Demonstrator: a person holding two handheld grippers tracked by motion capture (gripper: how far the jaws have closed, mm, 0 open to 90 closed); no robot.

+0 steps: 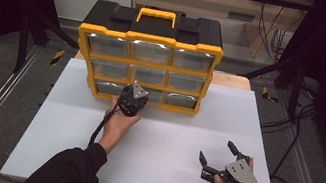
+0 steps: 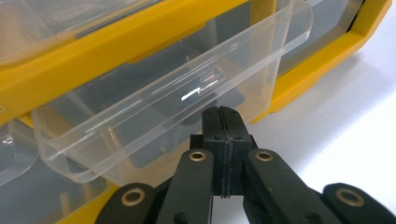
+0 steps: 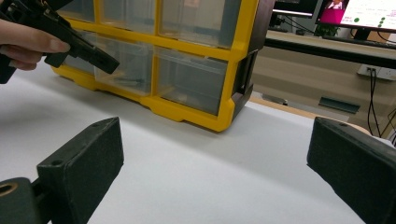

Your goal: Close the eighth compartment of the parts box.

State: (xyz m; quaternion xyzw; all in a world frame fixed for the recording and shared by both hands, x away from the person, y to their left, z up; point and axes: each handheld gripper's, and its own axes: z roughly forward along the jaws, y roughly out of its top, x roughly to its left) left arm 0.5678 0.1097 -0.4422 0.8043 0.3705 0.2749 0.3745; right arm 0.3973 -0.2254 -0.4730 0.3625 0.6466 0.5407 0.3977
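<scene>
1. Drawer [image 2: 154,121], a clear plastic one in the middle of the bottom row of the yellow organizer [image 1: 147,63], stands partly pulled out of its slot; its front lip lies just ahead of and above the left gripper [image 2: 225,116] tips.
2. Left gripper jaws are pressed fully together with nothing between them; the tips sit right at the drawer's front wall, below the lip, and contact cannot be confirmed.
3. Judging by this, the drawer is already part-way out; whether it is meant to go further out or back in is unclear, and either move is not yet finished.
4. Right gripper [image 1: 223,159] rests low over the white table [image 1: 162,172], well apart from the organizer, its jaws spread wide and empty.
5. Beside the left jaws lie the neighbouring clear drawers and the yellow frame bar beneath the drawer; small dark items show dimly inside it.
6. Nothing stands between the left jaws and the drawer; the overhanging lip and the frame bar below leave a tight gap for the tips.
</scene>
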